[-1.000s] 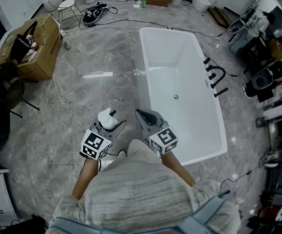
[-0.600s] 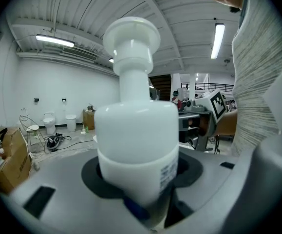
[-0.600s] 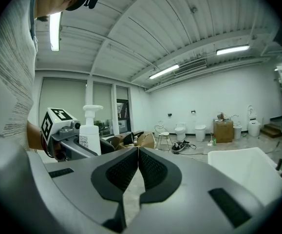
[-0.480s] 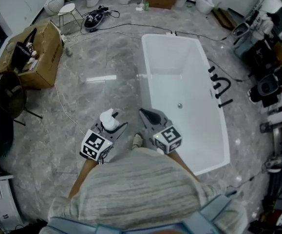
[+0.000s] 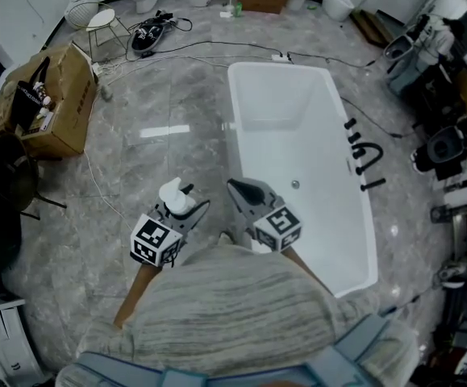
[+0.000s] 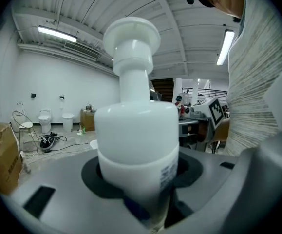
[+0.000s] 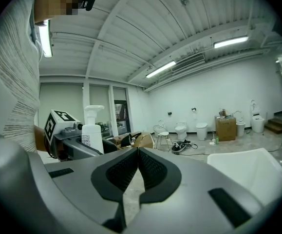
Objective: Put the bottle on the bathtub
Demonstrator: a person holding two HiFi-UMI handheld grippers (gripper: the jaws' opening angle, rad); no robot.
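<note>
Left gripper [image 5: 186, 210] clamped the white bottle [image 6: 136, 130] upright; right gripper [image 5: 242, 192] was closed, empty, beside the bathtub [image 5: 354, 240]

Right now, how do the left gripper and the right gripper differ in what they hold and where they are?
The left gripper has its jaws shut on an upright white pump bottle; the right gripper has its jaws together with nothing between them. In the head view the left gripper is over the grey floor, while the right gripper is at the near left rim of the bathtub. Both point forward, side by side.
</note>
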